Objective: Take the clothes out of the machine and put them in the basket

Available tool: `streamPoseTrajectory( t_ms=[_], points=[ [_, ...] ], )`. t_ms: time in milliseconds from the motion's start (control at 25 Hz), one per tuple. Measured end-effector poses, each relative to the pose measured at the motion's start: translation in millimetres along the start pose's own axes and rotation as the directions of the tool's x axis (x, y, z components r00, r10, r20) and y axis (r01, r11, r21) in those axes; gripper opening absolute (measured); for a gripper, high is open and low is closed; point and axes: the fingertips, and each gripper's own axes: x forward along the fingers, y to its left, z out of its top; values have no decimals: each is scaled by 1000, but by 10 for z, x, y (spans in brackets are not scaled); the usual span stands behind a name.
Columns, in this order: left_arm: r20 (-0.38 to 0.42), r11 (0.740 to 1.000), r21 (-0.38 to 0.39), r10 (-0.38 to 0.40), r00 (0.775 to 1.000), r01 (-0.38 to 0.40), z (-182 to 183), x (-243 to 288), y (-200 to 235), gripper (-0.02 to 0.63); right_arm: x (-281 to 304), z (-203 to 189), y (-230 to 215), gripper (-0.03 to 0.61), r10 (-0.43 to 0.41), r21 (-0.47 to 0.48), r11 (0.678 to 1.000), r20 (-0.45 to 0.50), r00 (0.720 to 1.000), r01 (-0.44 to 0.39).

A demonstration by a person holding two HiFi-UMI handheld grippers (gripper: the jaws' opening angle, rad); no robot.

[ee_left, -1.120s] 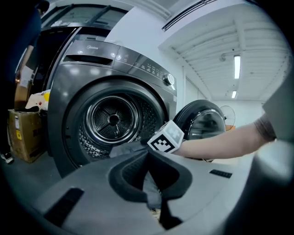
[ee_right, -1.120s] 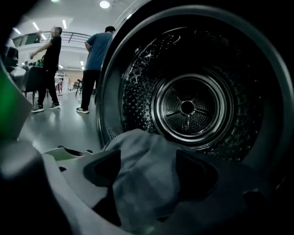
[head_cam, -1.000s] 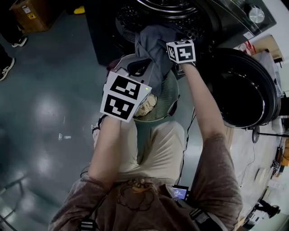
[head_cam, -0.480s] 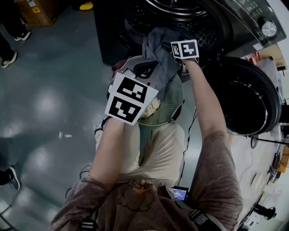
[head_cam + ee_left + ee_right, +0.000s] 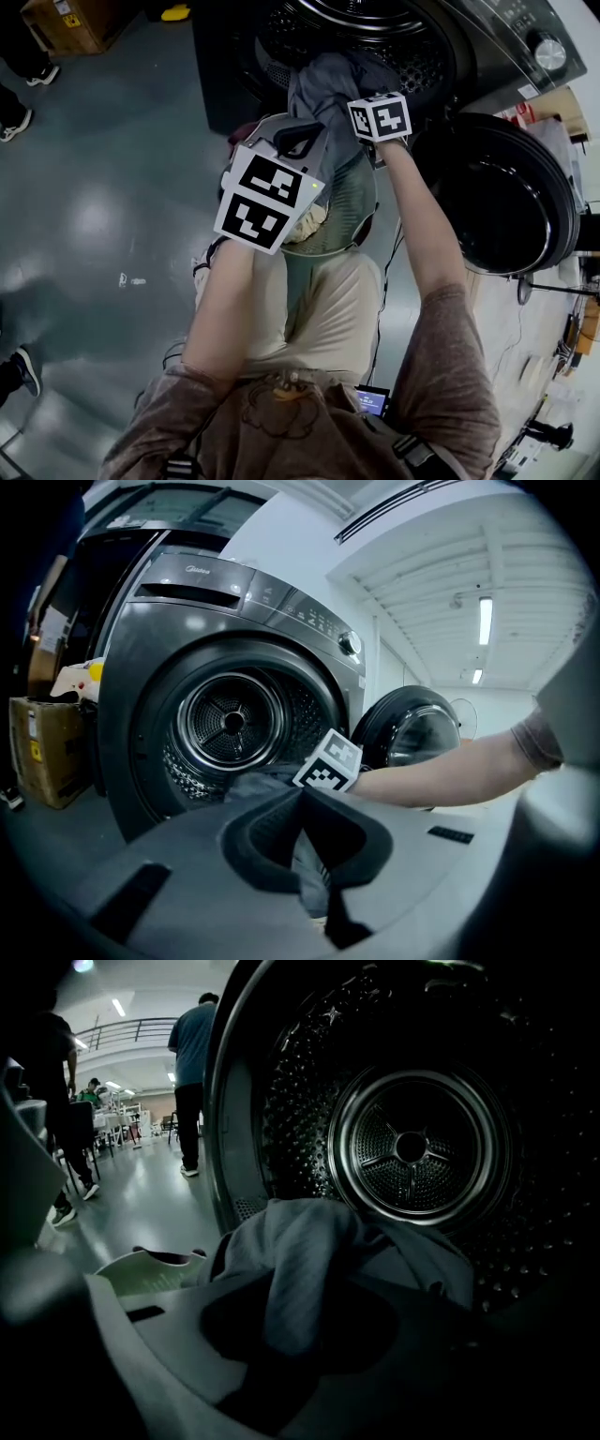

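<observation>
Floor: gray, polished hall floor [image 5: 84,234] runs under a dark front-loading machine [image 5: 487,37] whose round door [image 5: 506,197] is swung wide open.
Left gripper [image 5: 302,794]: clenched on a fold of the gray garment [image 5: 323,89] and held over the basket [image 5: 342,211], probably so the cloth feeds in.
Right gripper [image 5: 314,1321]: its jaws are closing with a 2nd fold of that garment between them, near the drum [image 5: 412,1147].
Gray garment: draped from the drum mouth down toward the basket, so it looks only partly out.
Basket: stands just before the machine, and 1 pale cloth [image 5: 305,223] lies inside.
</observation>
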Motion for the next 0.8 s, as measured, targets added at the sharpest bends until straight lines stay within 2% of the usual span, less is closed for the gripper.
streamPoseTrajectory(
  t_ms=[280, 440, 640, 800],
  points=[
    [-4, 1000, 15, 7, 1000, -7, 19, -4, -80, 6, -494, -309, 693, 97, 142, -75, 987, 26, 989, -140],
    [-10, 1000, 28, 13, 1000, -12, 7, -32, -122, 6, -763, -532, 1081, 97, 219, -78, 973, 20, 976, -217],
    [-18, 999, 43, 21, 1000, -20, -11, -44, -177, 6, -990, -862, 1415, 98, 270, -105, 957, -12, 963, -270],
    [-25, 998, 52, 30, 999, -29, -33, -34, -183, 6, -1144, -1073, 1648, 103, 321, -73, 944, -11, 947, -320]
  ],
)
